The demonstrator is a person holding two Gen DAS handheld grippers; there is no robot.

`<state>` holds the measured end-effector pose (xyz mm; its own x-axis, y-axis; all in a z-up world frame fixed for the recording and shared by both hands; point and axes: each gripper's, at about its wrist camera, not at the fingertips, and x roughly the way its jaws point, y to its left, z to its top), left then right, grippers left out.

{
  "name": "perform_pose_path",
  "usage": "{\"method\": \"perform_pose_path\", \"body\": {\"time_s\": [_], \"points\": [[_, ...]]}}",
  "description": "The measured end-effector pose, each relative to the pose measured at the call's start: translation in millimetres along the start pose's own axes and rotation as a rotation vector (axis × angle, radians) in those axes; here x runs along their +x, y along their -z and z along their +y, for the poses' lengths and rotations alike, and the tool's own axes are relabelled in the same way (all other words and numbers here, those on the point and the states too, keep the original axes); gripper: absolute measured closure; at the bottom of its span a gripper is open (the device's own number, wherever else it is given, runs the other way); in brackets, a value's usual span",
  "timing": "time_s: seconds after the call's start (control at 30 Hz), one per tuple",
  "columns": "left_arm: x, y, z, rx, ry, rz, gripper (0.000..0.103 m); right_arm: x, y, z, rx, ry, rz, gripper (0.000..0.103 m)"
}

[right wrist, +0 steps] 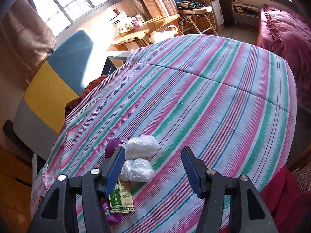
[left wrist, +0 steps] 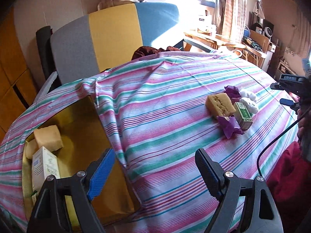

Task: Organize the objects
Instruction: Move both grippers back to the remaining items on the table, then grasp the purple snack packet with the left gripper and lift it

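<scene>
A counter is covered by a pink, green and white striped cloth [left wrist: 165,116], and behind it a grey, yellow and blue upholstered panel [left wrist: 108,38] is seen. A sunlit window [right wrist: 64,2] and a wooden side table [right wrist: 143,31] are found further back, and a magenta bedspread [right wrist: 285,44] is seen at the far right.

The left gripper [left wrist: 153,167] is held above the cloth's near edge, its blue-padded jaws spread wide with nothing between them. The right gripper [right wrist: 152,167] is held low over the counter, likewise released and spread; in the left wrist view it is seen at the right edge [left wrist: 287,95].

At the left, a yellow-lined open box [left wrist: 81,128] is sunk under the cloth. Two pale yellow sponge blocks [left wrist: 48,137] and a white printed carton [left wrist: 45,167] are held in it.

Toward the right of the counter, a cluster is laid together: a tan sponge block [left wrist: 219,104], a purple foil packet [left wrist: 230,126], a small green and white box [left wrist: 244,115], two white crumpled plastic bundles [right wrist: 141,158] and another purple wrapper [left wrist: 232,91]. The green box is partly hidden by the right gripper's left finger [right wrist: 114,170], and the nearer bundle lies just beside that finger.
</scene>
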<state>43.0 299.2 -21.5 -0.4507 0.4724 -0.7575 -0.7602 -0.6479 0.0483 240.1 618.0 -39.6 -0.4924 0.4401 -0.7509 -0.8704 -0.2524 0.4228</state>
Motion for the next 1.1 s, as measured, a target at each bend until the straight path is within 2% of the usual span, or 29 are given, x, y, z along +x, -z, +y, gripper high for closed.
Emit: {"method": "perform_pose_path", "body": {"time_s": [0.1,0.23,0.57,0.77,0.93,1.07,1.1], "points": [[16,-6,-17,0.031,0.027,0.031,0.027,1,-3,-12,0.056,-0.014,0.016,0.042],[34,-13,-35,0.047,0.076,0.068,0.035,5,-1,-9,0.05,-0.037,0.052,0.042],[68,-29,-79,0.062,0.176,0.137,0.035,14,4,-2,0.022,-0.068,0.11,0.042],[83,-39,-94,0.028,0.231,0.162,0.034,18,7,5,-0.004,-0.074,0.135,0.042],[102,-46,-108,0.021,0.236,0.187,0.03,22,8,8,-0.012,-0.077,0.149,0.042],[113,-51,-114,0.001,0.257,0.193,0.022,24,8,9,-0.013,-0.08,0.155,0.042],[113,-52,-113,-0.001,0.24,0.184,0.022,24,8,9,-0.013,-0.082,0.157,0.042]]}}
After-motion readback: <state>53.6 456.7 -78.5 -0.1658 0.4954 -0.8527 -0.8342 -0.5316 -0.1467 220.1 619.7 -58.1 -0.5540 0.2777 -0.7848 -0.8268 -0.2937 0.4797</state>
